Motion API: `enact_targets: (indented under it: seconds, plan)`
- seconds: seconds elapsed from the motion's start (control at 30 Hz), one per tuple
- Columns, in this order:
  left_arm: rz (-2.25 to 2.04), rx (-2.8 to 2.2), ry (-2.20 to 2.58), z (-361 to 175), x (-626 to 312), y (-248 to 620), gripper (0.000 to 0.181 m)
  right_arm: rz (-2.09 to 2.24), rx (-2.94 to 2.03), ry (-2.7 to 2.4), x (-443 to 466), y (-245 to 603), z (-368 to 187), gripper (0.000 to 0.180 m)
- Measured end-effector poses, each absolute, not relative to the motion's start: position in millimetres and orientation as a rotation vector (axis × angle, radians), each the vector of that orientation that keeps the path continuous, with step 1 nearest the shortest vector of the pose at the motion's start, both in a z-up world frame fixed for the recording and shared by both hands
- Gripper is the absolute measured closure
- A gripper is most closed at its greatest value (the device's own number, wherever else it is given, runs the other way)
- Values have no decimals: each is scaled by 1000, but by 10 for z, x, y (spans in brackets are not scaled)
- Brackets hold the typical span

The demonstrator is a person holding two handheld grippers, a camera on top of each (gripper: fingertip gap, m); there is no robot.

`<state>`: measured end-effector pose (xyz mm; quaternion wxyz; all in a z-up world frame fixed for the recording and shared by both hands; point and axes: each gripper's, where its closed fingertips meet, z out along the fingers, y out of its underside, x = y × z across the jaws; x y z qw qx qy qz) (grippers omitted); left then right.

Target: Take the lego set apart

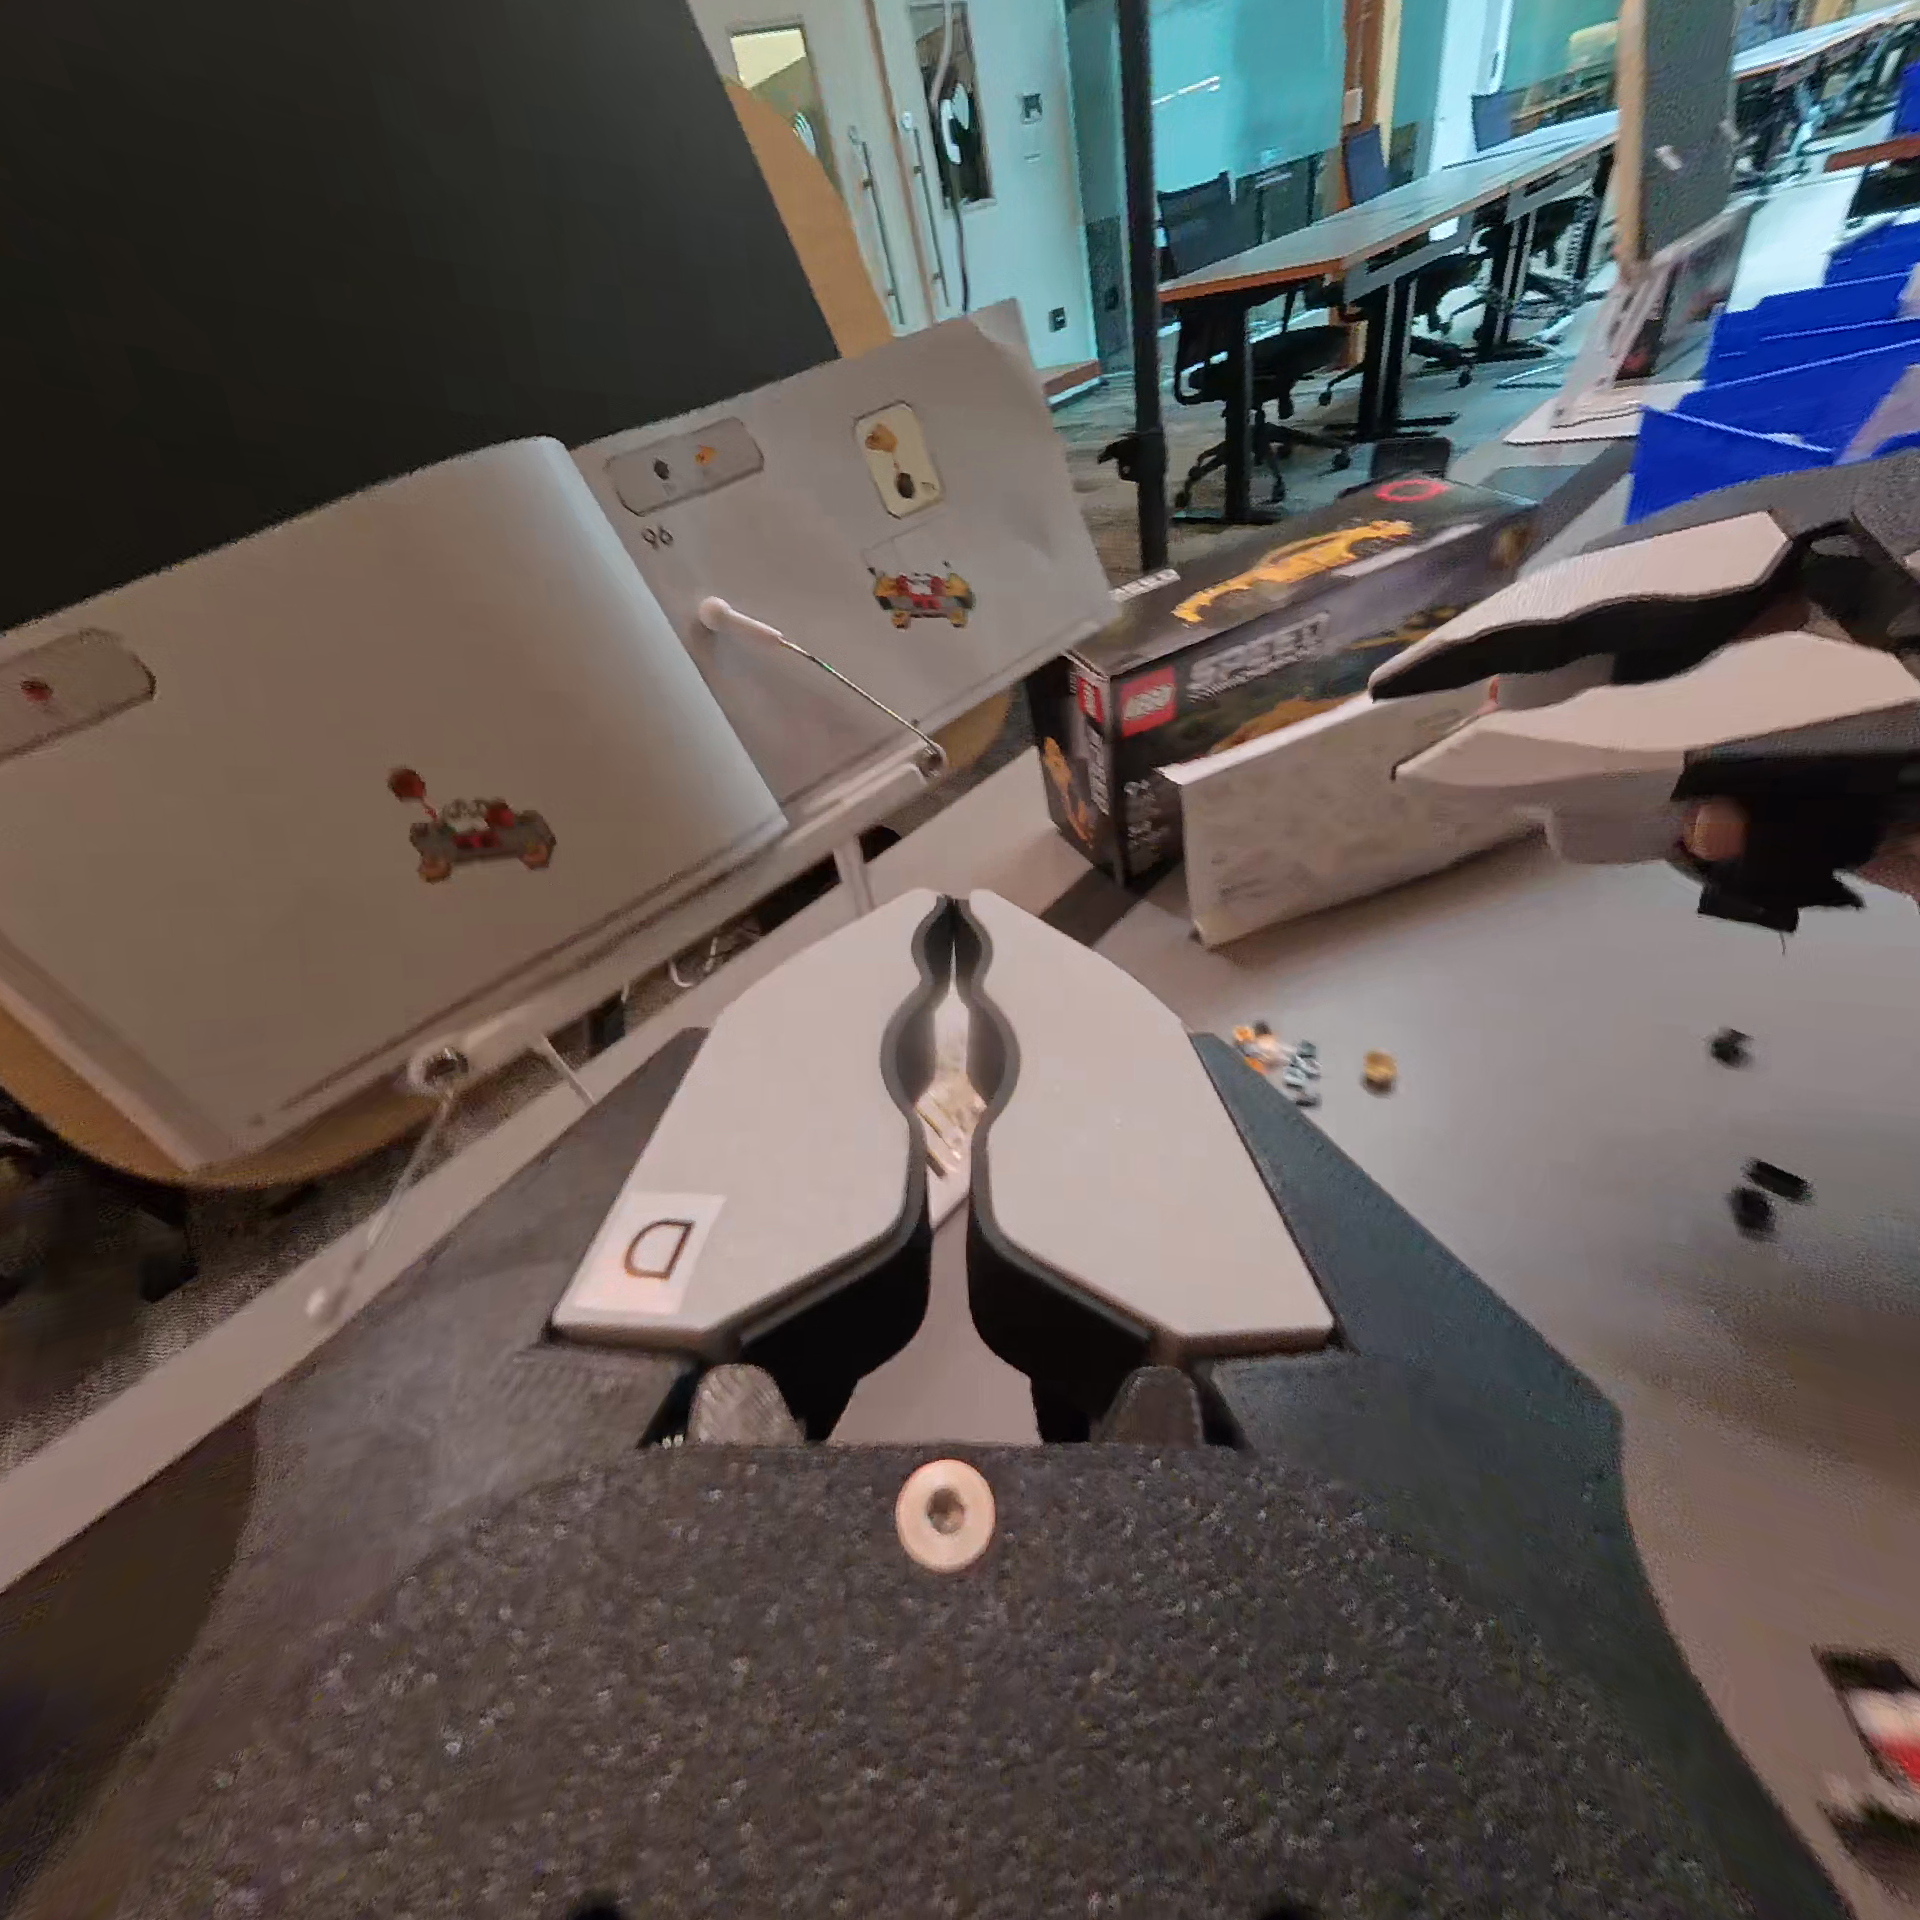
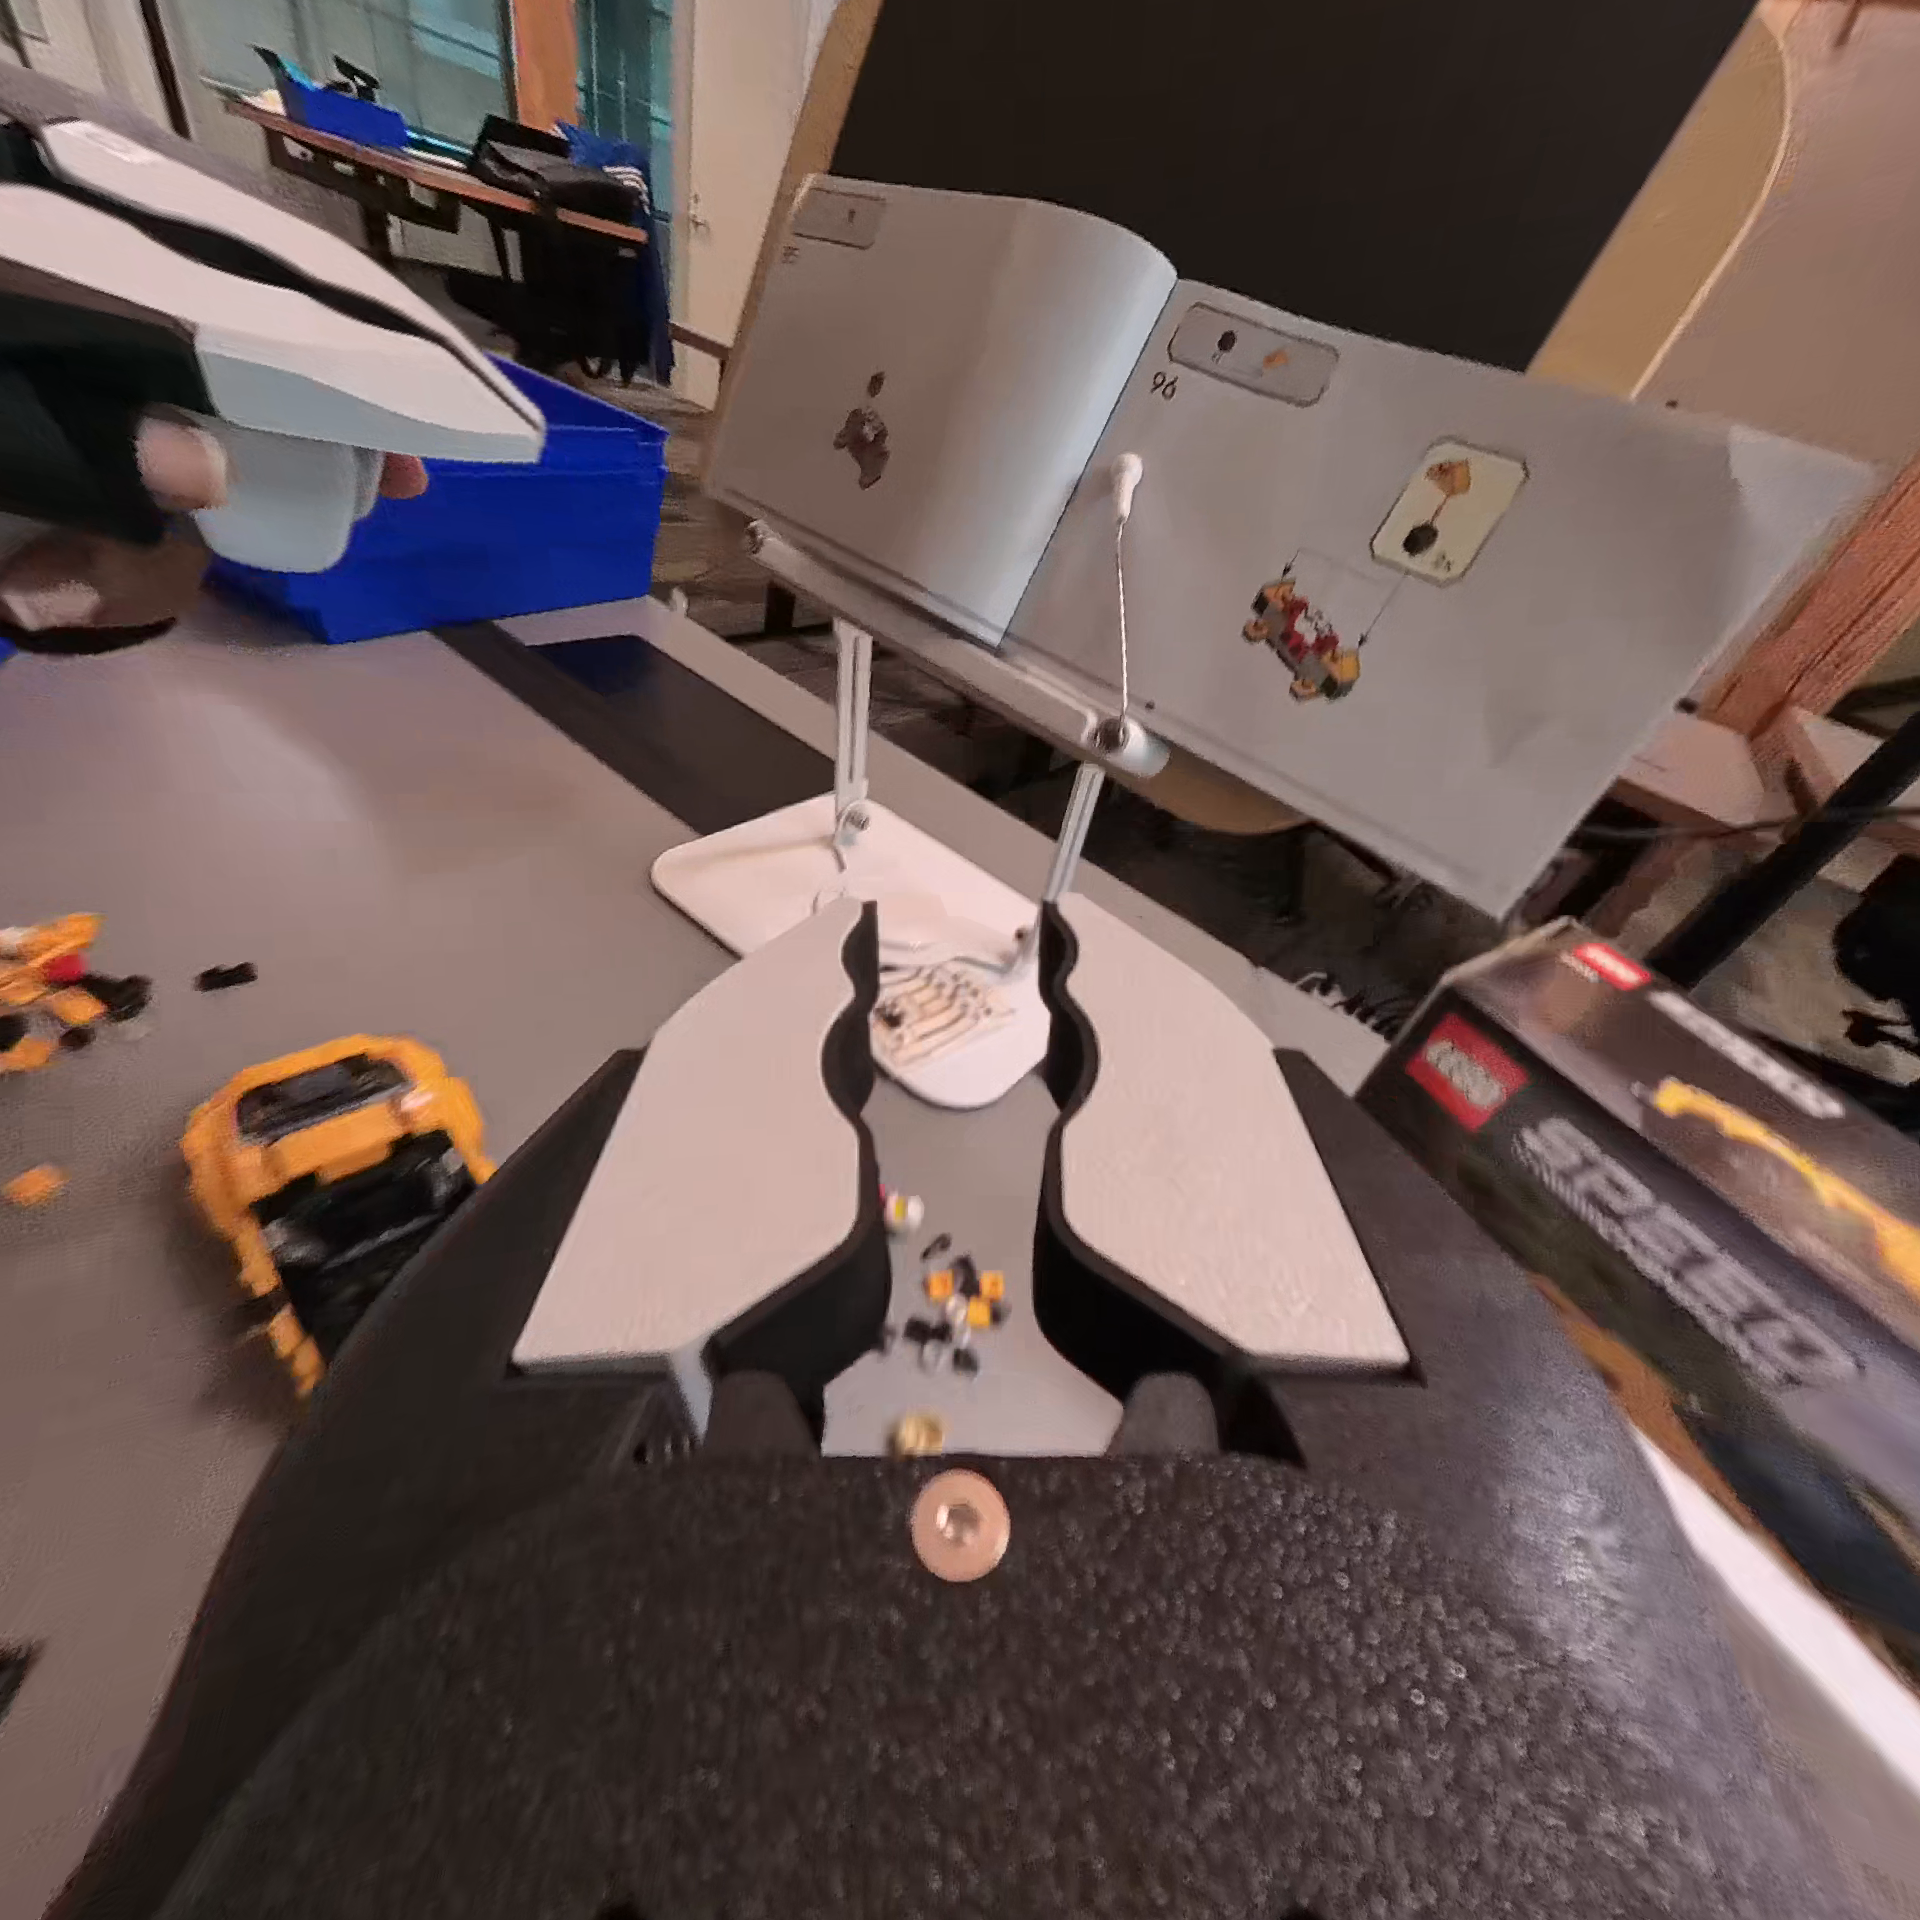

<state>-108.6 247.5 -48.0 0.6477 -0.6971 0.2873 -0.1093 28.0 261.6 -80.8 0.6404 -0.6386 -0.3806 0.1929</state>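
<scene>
The yellow lego car [image 2: 322,1174] sits on the grey table [image 2: 364,790], left of my right gripper. More yellow and black car parts [image 2: 47,987] lie at the left edge. Small loose pieces [image 2: 956,1299] lie on the table under my right gripper [image 2: 954,920], which is open and empty above the table. It also shows in the left wrist view [image 1: 1392,727], jaws apart. My left gripper [image 1: 954,914] is shut with nothing visible between its tips, raised over the table's far edge. It shows at the upper left in the right wrist view [image 2: 520,421].
An open instruction booklet [image 1: 416,727] rests on a white stand [image 2: 769,862] at the table's far edge. The lego box [image 1: 1247,644] lies to the right, with a white booklet [image 1: 1340,821] leaning on it. Blue bins [image 2: 499,520] stand at the side. Small black pieces [image 1: 1766,1195] lie loose. Left tips to right tips: about 15 cm.
</scene>
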Motion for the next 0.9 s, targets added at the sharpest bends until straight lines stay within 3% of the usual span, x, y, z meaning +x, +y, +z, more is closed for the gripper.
enact_targets:
  seconds: [0.4, 0.67, 0.9]
  plan:
    - [-429, -1716, 561, -1184, -1040, 1324, 180, 545, -1512, -735, 770, 2126, -1139, 152]
    - [-369, -1758, 685, -1744, -889, 1287, 177, 567, -1552, -804, 806, 2084, -1354, 154]
    - [-384, -1743, 716, -1774, -850, 1264, 172, 554, -1607, -877, 720, 2045, -1536, 154]
